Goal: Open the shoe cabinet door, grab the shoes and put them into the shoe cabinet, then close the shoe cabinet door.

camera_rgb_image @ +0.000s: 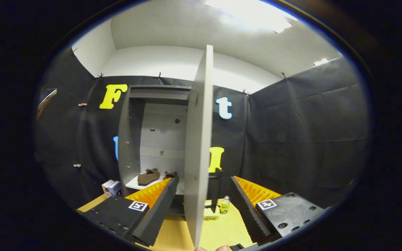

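Brown suede shoes already sit on the white shelf low in the grey cabinet, centre-left, and the hand-held gripper straddles the tall grey door's edge, released, so push it closed evenly, fingers clear of the frame.

With the shoe cabinet as landmark, its door stands open edge-on between the spread fingers of the gripper, two shoes lie on its shelf, boxes left, bottle right.
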